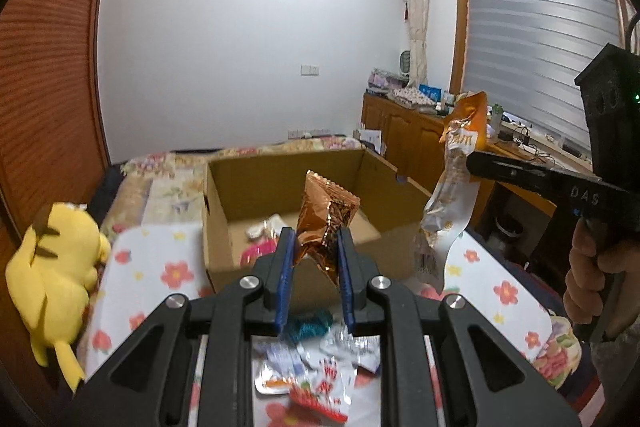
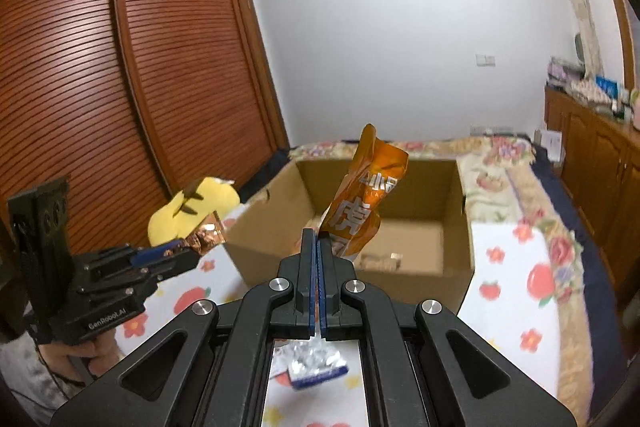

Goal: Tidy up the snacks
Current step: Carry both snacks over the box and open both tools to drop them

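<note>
Between the blue pads of the left gripper (image 1: pixel 317 259) sits a copper foil snack packet (image 1: pixel 326 223), pinched at its lower half and standing up in front of the cardboard box (image 1: pixel 256 167). The right gripper (image 2: pixel 318 267) has its jaws pressed together on the bottom edge of an orange snack bag (image 2: pixel 366 199), which rises tilted above the box's open top; the left wrist view shows the same bag hanging from that gripper well clear of the bedspread (image 1: pixel 168 259). Both packets are lifted but neither is in the box yet, so I judge this a carry step partway through the task. Inside the box a few items already lie on the floor, a pink one (image 1: pixel 258 253) and something pale, though they are too blurred to name. Beneath the grippers more wrappers (image 1: pixel 316 367) are scattered loose on the flowered cloth, so several pieces remain to collect after these two. A yellow plush toy (image 1: pixel 56 267) lies beside the box, apart from the snacks
</note>
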Demonstrator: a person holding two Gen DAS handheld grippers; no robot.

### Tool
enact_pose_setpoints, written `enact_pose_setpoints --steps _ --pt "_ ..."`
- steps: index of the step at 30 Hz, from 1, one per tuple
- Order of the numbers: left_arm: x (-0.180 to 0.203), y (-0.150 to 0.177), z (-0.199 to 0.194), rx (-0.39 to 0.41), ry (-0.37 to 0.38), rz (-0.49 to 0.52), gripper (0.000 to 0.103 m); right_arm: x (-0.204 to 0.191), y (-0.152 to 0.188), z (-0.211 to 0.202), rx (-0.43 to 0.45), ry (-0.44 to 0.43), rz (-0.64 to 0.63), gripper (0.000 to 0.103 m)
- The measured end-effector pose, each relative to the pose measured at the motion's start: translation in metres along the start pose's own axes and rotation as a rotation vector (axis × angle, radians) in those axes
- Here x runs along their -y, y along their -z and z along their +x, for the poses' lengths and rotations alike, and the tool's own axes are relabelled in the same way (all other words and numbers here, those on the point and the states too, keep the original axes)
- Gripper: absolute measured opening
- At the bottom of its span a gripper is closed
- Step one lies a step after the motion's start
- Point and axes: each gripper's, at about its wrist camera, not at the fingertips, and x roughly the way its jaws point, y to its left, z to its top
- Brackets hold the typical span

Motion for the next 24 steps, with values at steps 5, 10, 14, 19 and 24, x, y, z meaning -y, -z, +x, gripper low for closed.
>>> enact_pose_setpoints --steps 5,10,14,19,24 --pt "-0.004 -0.022 0.009 0.015 -0.006 0.014 0.017 0.002 -0.017 0.008 0.019 0.018 -0.019 0.0" --pt "-0.014 -0.033 0.036 0.002 -0.027 -0.006 0.017 0.015 -0.029 0.025 0.032 0.046 -0.008 0.0" --pt "-0.019 -0.033 0.061 -0.025 -0.051 -0.014 0.017 0.028 -0.032 0.043 0.026 0.07 0.014 0.0" --pt "-0.023 -0.027 0.082 -0.062 -0.076 -0.017 0.017 0.038 -0.033 0.062 0.012 0.089 0.028 0.0" --pt "-0.027 -0.023 0.097 -0.087 -0.092 -0.026 0.018 0.045 -0.031 0.076 -0.002 0.102 0.05 0.0"
